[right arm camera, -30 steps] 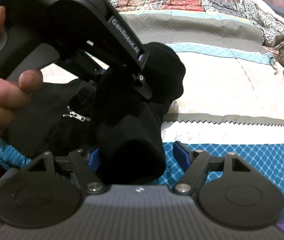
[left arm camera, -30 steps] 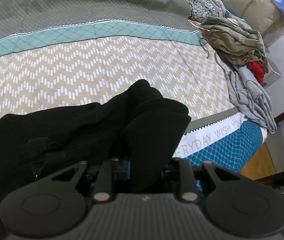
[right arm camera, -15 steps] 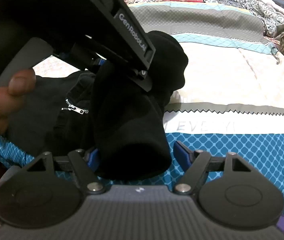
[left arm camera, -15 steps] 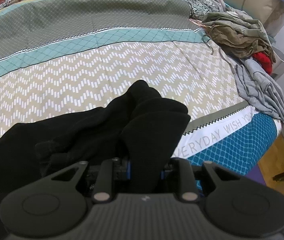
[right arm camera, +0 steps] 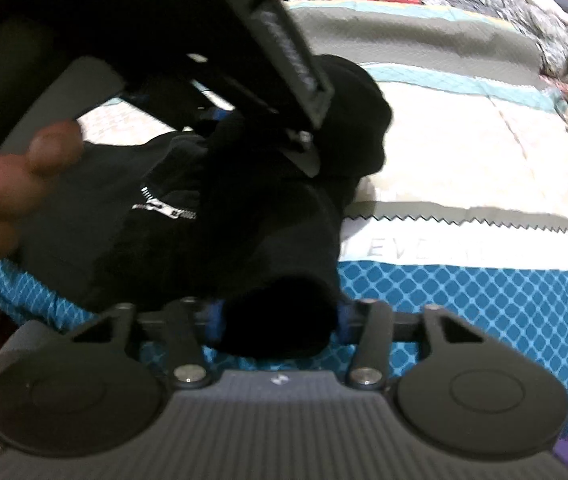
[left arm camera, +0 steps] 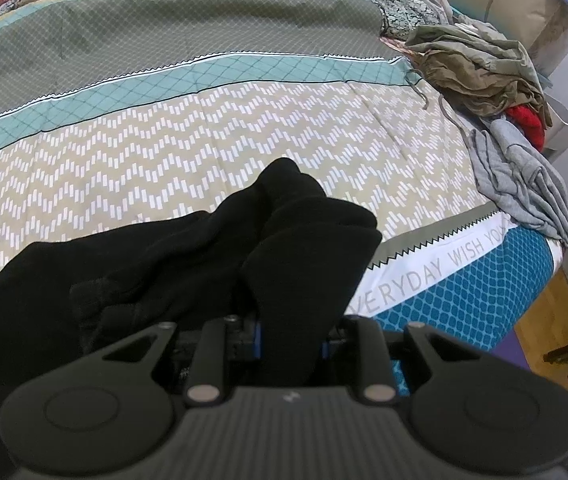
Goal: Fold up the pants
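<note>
In the left wrist view, a bunched fold of the black pants [left arm camera: 220, 264] is being pinched between the nearly closed jaws of the left gripper [left arm camera: 289, 340] at lower centre, the rest of the garment being spread toward the lower left over the chevron-patterned bedspread [left arm camera: 164, 152]. At the upper right edge of the frame, an olive garment [left arm camera: 479, 68], something red [left arm camera: 525, 118] and a grey garment [left arm camera: 523, 176] are being left in a heap.

In the right wrist view, a hand [right arm camera: 0, 184] is being seen at the left edge, wrapped around the left gripper's [right arm camera: 240, 120] handle; below it the zipper [right arm camera: 164, 208] of the pants [right arm camera: 252, 220] is being shown left of centre. At lower centre, a rolled end of the cloth is being enclosed by the right gripper [right arm camera: 280, 320], whose jaws have just been closing and whose blue pads are now being pressed against both sides of the roll.

To do this step well, the two pinches are probably best kept on matching edges of the waistband, so that the garment is being lifted evenly and shaken flat before any fold is being laid. A bite on only one layer would likely let the cloth slip.

On the white band of the bedspread, "EVERYDAY WISH YO" is being read in the left view; only "EVE" is being made out in the right view. The lettering on the left gripper's arm is being blurred beyond reading.
</note>
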Available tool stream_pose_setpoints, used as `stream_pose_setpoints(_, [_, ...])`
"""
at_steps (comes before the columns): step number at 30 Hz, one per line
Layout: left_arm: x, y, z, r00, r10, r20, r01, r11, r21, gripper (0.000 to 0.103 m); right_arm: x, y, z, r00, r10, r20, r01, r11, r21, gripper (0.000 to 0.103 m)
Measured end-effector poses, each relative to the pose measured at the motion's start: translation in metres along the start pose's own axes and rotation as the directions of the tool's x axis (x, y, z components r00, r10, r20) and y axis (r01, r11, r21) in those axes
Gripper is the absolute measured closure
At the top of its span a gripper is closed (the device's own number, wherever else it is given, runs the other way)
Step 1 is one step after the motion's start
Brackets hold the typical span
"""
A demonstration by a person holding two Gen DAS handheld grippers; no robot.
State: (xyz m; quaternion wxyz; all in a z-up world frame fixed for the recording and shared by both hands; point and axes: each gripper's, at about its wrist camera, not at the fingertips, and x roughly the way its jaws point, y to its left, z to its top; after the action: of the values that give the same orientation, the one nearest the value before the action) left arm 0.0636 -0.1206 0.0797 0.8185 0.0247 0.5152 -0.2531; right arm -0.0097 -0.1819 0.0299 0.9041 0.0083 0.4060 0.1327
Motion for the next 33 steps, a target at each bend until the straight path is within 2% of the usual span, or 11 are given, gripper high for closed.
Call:
stream_pose_setpoints(2, [-0.001,0.001,0.0,1.0,0.0,0.002,0.0,1.0,0.0,0.081,0.0,0.005,-0.001,1.0,-0.009,0.007,0.009,1.0,-0.026,0.069])
stream_pose_setpoints(6, [-0.001,0.002,-0.001,1.0,-0.003,0.003,0.003,1.0,-0.001,0.081,0.0,0.006,-0.001,1.0,-0.009,0.006,0.009,1.0,-0.02,0.067])
stream_pose_setpoints(12, [-0.002,0.002,0.0,1.0,-0.005,0.005,0.005,1.0,-0.004,0.081,-0.001,0.0,-0.001,1.0,-0.024,0.014,0.024,1.0,0.001,0.047])
stream_pose_setpoints(16, [-0.014,0.015,0.007,0.999,-0.029,0.031,0.03,0.999,-0.039,0.084,-0.003,-0.008,-0.003,0.999,-0.026,0.023,0.025,0.999,0.028,0.025])
stream_pose_setpoints(19, [-0.033,0.042,0.016,0.996,-0.06,0.07,0.069,0.99,-0.125,0.085,-0.005,-0.009,-0.004,0.999,-0.015,0.031,0.014,1.0,0.027,0.023])
stream_pose_setpoints(22, [-0.049,0.062,0.019,0.992,-0.086,0.095,0.102,0.98,-0.172,0.085,-0.003,-0.004,-0.003,0.999,-0.003,0.033,0.003,1.0,0.0,0.021])
stream_pose_setpoints(28, [-0.074,0.091,0.013,0.983,-0.118,0.139,0.146,0.965,-0.217,0.085,0.0,0.019,0.005,0.995,-0.008,0.097,0.02,0.992,-0.122,0.021])
stream_pose_setpoints(31, [-0.089,0.11,0.01,0.979,-0.114,0.17,0.154,0.958,-0.241,0.086,0.0,0.029,0.015,0.988,0.03,0.153,-0.001,0.983,-0.184,0.024])
stream_pose_setpoints(33, [-0.102,0.125,0.007,0.975,-0.1,0.197,0.15,0.953,-0.262,0.087,0.005,0.041,0.023,0.985,0.065,0.157,-0.024,0.968,-0.25,0.051])
